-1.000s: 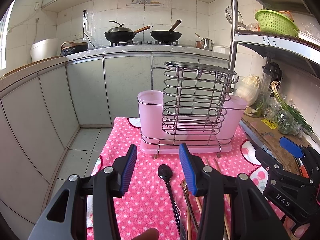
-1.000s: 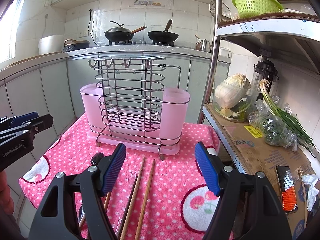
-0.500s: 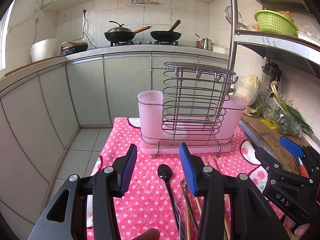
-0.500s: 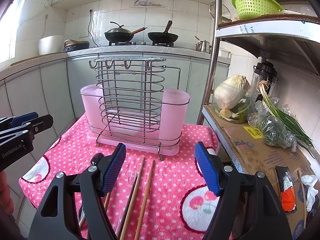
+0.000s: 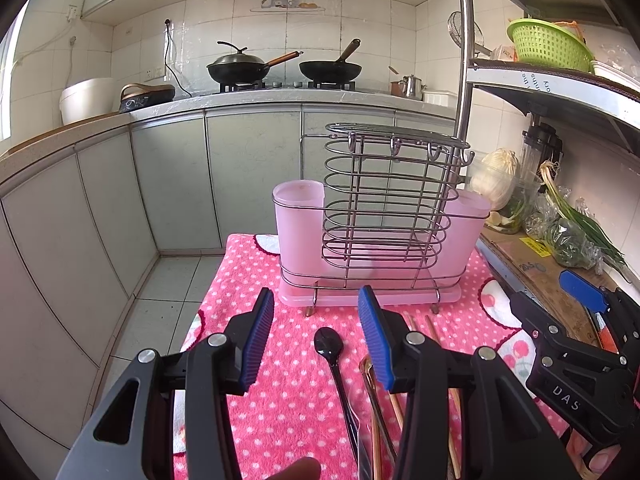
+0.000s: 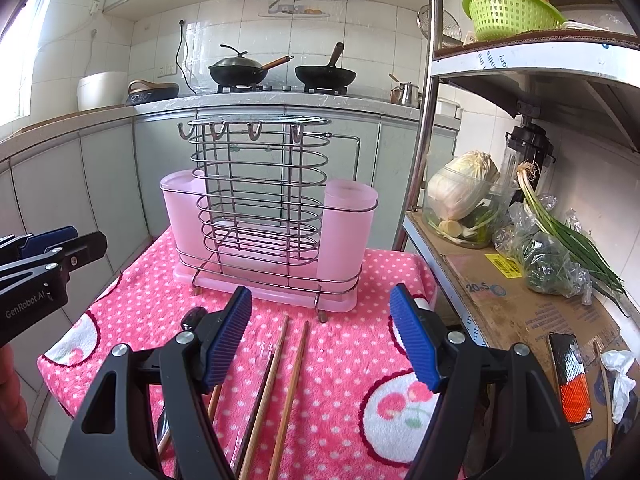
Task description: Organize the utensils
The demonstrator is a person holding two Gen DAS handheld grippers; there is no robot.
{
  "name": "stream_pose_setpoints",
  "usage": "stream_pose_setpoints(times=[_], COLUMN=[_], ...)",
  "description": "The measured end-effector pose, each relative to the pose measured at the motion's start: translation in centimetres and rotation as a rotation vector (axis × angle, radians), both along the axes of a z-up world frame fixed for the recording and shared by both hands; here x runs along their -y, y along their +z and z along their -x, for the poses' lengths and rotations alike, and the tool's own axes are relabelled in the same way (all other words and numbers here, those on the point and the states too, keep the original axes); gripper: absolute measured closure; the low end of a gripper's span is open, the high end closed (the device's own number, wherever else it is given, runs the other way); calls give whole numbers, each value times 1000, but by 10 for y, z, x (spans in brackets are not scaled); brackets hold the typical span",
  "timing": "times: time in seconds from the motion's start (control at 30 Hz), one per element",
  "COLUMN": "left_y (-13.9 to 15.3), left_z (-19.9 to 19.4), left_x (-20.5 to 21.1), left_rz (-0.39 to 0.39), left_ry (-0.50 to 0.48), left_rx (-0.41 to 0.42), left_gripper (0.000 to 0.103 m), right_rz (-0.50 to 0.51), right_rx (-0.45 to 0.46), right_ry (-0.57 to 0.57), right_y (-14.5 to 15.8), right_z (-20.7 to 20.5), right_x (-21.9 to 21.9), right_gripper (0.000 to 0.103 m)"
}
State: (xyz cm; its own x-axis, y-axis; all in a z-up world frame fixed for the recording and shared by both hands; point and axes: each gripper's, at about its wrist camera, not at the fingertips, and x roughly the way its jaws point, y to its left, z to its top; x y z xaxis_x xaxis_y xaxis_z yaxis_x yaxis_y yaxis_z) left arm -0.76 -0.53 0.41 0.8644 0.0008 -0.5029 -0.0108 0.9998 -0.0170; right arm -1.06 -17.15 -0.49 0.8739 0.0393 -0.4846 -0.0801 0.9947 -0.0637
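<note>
Utensils, a black spoon [image 5: 329, 345] and chopsticks [image 6: 276, 376], lie loose on the bench (pink towel [image 6: 340, 344]); left tongs [image 5: 316, 336] and right tongs [image 6: 322, 336] both gape, holding nothing.

Left gripper [image 5: 316, 336] hovers with jaws parted, holding nothing, short of the utensil rack [image 5: 380, 216]. Right gripper [image 6: 320, 336] likewise spread wide and empty, level, facing the same rack.
</note>
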Motion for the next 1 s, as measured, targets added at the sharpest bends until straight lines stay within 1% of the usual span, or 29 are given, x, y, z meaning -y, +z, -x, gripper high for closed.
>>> stream_pose_setpoints(times=[0.8,0.9,1.0], left_y=[-1,-4,-10], left_z=[0,-1,-8], left_x=[2,3,-1], left_rz=[2,0,11], left_ry=[-7,-16,-27], left_rx=[-5,-21,-61], left_gripper=[60,60,60], right_rz=[-1,-3,-16], right_rx=[-4,-21,-58], right_ry=[3,12,23], right_y=[1,0,-4], right_z=[0,-1,-6], right_x=[1,1,3], right_gripper=[31,31,31])
